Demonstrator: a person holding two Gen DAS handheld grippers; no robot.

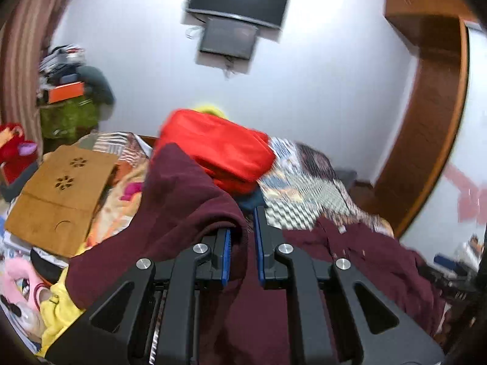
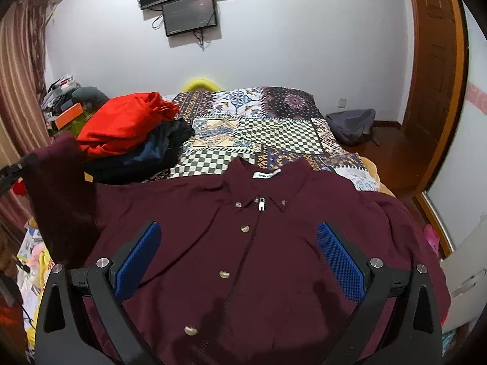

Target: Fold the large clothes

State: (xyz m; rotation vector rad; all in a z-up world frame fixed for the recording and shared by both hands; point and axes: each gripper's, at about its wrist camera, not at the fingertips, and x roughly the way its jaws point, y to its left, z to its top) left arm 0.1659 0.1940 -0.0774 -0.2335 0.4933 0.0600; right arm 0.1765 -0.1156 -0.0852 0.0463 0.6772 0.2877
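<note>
The left gripper (image 1: 243, 237) has its blue pads pinched on a raised fold of the maroon shirt (image 2: 258, 258), what looks like the sleeve, lifted clear at the shirt's left side, while the right gripper (image 2: 239, 261) hangs wide open above the chest, holding nothing. The patchwork bedspread (image 2: 274, 127) carries it all: the shirt lies front-up and buttoned across the near end, collar pointing away, and a red garment (image 2: 121, 127) sits heaped on dark clothes (image 2: 146, 155) beyond its left shoulder. A flat cardboard sheet (image 1: 61, 191) lies off to the left. For a clean fold, I'd say that sleeve wants carrying straight across the chest, kept taut so it lands flat along the button line, with the free gripper pinning the body. The small white neck label (image 2: 266, 175) carries dark print, too small to read.
</note>
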